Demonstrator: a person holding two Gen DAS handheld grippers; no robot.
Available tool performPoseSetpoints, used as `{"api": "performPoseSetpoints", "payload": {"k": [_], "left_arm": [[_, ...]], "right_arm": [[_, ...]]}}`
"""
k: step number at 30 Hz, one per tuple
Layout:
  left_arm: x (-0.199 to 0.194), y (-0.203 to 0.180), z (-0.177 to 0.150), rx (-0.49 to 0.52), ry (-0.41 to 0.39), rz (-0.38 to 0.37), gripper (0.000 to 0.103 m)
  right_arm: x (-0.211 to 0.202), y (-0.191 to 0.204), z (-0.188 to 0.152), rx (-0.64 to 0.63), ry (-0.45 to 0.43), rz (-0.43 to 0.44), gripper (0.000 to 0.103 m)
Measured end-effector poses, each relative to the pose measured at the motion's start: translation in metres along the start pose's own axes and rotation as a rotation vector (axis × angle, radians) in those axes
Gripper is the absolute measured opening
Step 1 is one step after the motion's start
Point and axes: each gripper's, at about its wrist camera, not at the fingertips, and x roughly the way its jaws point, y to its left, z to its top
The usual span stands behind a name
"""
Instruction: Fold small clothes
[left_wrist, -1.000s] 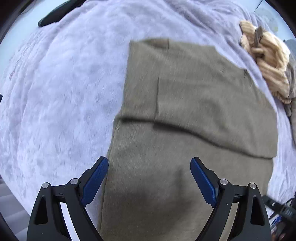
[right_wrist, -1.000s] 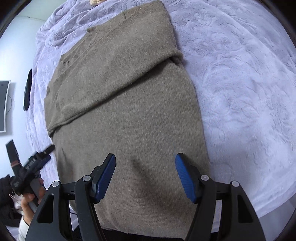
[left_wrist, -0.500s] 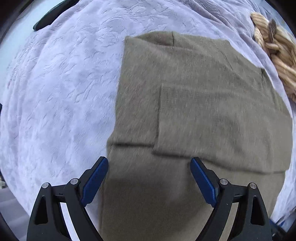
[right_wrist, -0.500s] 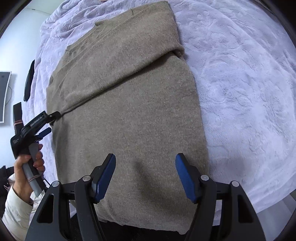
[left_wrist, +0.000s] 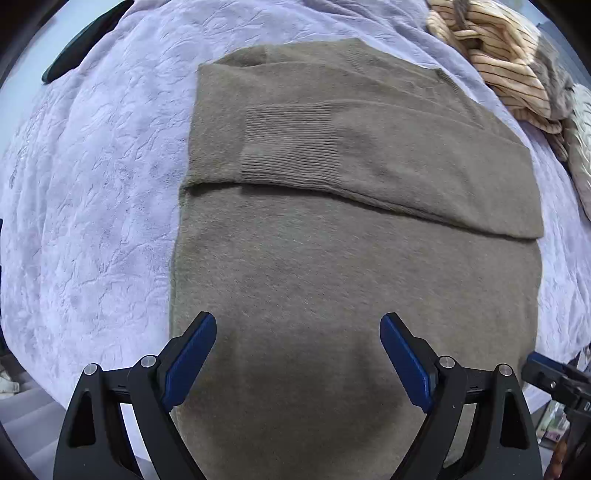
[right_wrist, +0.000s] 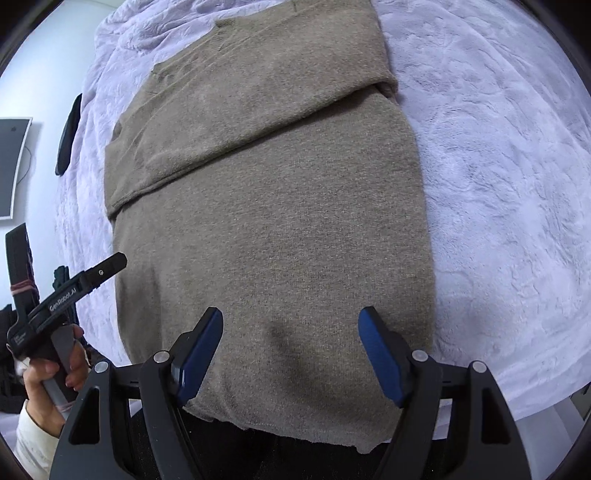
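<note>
An olive-brown knit sweater (left_wrist: 351, 258) lies flat on a lavender blanket (left_wrist: 92, 203), its sleeves folded across the chest, the ribbed cuff (left_wrist: 291, 144) on top. It also shows in the right wrist view (right_wrist: 273, 206). My left gripper (left_wrist: 298, 354) is open and empty, hovering over the sweater's near left part. My right gripper (right_wrist: 290, 350) is open and empty above the sweater's hem, which hangs over the bed's near edge. The left gripper (right_wrist: 107, 267) shows held in a hand at the left of the right wrist view.
A pile of striped tan and grey clothes (left_wrist: 506, 62) lies at the far right of the blanket. A dark object (left_wrist: 81, 59) lies at the far left edge. A monitor (right_wrist: 13, 166) hangs on the wall to the left.
The left gripper has drawn back toward the hem and steadied; the sweater now fills more of its view. The right gripper has barely moved.
</note>
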Motion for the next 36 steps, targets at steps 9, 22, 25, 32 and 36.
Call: {"api": "performPoseSetpoints", "payload": {"k": [9,22,25,32,36], "left_arm": [[-0.017,-0.036,-0.028,-0.004,0.008,-0.008,0.091],[-0.014,-0.05,-0.033,0.019,0.027,0.037,0.091],[-0.015,-0.052,-0.037,0.02,0.043,0.028,0.091],[-0.014,-0.058,-0.051,0.03,0.06,0.008,0.091],[-0.016,-0.058,-0.056,0.042,0.06,-0.017,0.091]], "right_arm": [[-0.008,0.002,0.002,-0.062,-0.006,0.002,0.08],[-0.006,0.0,0.009,-0.103,-0.011,0.007,0.103],[-0.004,-0.003,0.009,-0.091,0.004,0.014,0.103],[-0.003,-0.009,0.002,-0.088,0.027,0.006,0.103],[-0.004,-0.013,-0.003,-0.072,0.03,0.003,0.103]]}}
